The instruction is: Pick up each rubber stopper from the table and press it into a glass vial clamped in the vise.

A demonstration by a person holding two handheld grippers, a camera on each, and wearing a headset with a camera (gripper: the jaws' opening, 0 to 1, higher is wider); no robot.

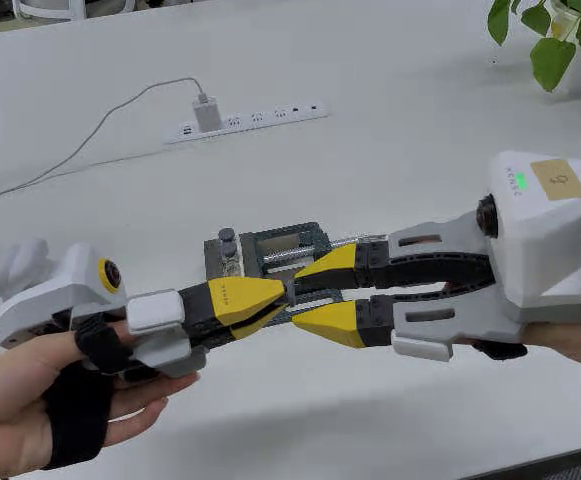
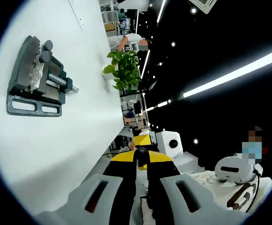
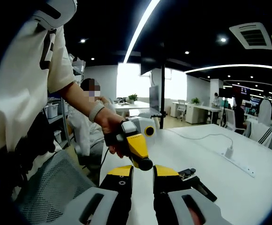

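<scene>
Meeting above white table [image 1: 390,150], left gripper [image 1: 278,297] pokes closed yellow fingers between fingers of right gripper [image 1: 298,297], which stand moderately apart, empty. Dark grey metal vise [image 1: 270,248] just behind, holding grey-capped glass vials [image 1: 228,242].

Left gripper view: fingers pinch small dark rubber stopper [image 2: 141,153] at tips; vise [image 2: 35,89] well apart, upper left.

Right gripper view: own fingers narrowly parted; stopper [image 3: 145,164], held in left gripper's tips, hangs just above gap; vise [image 3: 195,179] beside right finger.
</scene>
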